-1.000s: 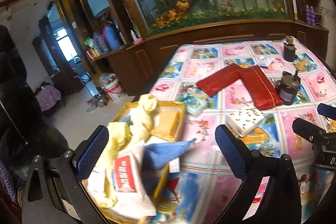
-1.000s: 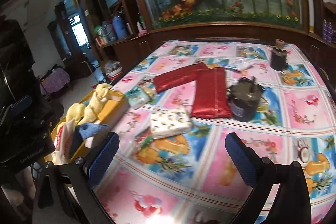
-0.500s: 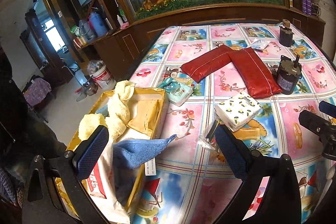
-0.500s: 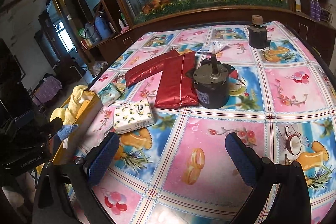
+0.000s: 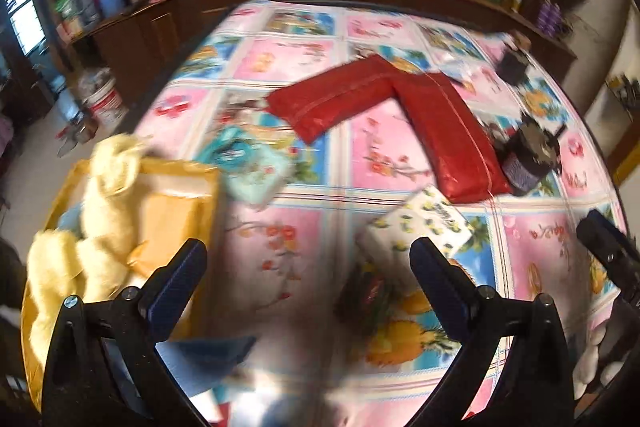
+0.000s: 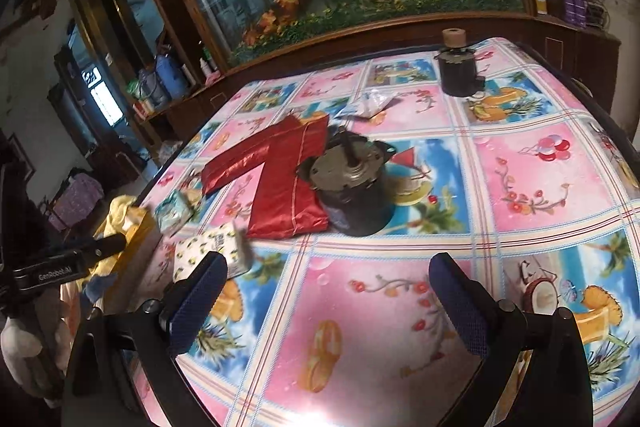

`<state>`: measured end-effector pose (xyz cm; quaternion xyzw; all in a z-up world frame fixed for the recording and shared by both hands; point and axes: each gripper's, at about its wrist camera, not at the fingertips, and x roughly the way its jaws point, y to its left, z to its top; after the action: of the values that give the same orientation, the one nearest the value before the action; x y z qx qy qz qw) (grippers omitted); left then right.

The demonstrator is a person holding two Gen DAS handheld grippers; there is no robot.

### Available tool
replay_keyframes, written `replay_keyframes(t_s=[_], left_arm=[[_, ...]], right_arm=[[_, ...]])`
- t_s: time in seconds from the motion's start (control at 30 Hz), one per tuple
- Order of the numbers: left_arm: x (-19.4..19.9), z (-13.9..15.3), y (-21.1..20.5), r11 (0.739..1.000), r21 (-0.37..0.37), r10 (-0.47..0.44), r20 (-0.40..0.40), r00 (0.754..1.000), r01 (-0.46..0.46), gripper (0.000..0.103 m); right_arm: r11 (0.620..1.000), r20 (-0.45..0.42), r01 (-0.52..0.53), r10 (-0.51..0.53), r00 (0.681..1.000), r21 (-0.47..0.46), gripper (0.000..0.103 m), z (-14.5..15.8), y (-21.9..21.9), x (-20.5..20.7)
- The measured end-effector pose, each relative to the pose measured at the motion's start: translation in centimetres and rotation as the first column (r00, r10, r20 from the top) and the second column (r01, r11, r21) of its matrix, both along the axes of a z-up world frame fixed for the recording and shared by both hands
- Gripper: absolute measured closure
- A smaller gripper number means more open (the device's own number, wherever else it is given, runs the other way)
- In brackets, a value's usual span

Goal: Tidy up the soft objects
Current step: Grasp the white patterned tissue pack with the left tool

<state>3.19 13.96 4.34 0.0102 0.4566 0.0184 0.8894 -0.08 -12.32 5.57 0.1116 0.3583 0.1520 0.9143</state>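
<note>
Left gripper (image 5: 306, 267): jaws spread wide, nothing between them, hanging over the near-left part of the table (image 5: 288, 59). This view is motion-blurred.

Right gripper (image 6: 324, 281): jaws likewise wide apart and empty, above the near middle of the table.

Yellow tray (image 5: 202, 187) sits at the table's left edge. In it: pale yellow fluffy cloths (image 5: 104, 195) piled along the left side, an orange-yellow pad (image 5: 168, 227) beside them, a blue cloth (image 5: 208, 351) at the near end.

Teal packet (image 5: 252, 167) lies just right of the tray's far corner. White tissue pack with lemon print (image 5: 424, 223) lies near the middle, just behind the left gripper's right finger (image 5: 436, 275).

Two red pouches (image 5: 340, 103) form an angle farther back, their ends touching. The right pouch (image 6: 288, 195) touches a dark motor (image 6: 352, 191). A second motor (image 6: 456, 67) stands far right.
</note>
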Motion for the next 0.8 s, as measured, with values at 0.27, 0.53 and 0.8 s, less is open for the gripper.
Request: replay_keyframes(t_s=[0.27,0.53,0.8], left_arm=[[2.9,-2.4,-5.7,0.968,0.086,-0.236,-0.02,0.972,0.237,0.001],[2.0,-3.3,-7.9,0.945,0.107,-0.302,-0.077,0.95,0.309,0.041],[-1.1,-0.6,-6.4,0.967,-0.009,-0.256,0.005,0.967,0.256,0.046]], right_arm=[[0.999,-0.01,0.049,-0.049,0.999,0.009,0.001,-0.5,-1.2,0.5],[0.998,-0.017,0.059,-0.058,0.998,0.006,0.001,-0.7,-1.3,0.7],[0.998,-0.023,0.06,-0.06,0.998,-0.017,0.001,-1.1,-1.0,0.8]])
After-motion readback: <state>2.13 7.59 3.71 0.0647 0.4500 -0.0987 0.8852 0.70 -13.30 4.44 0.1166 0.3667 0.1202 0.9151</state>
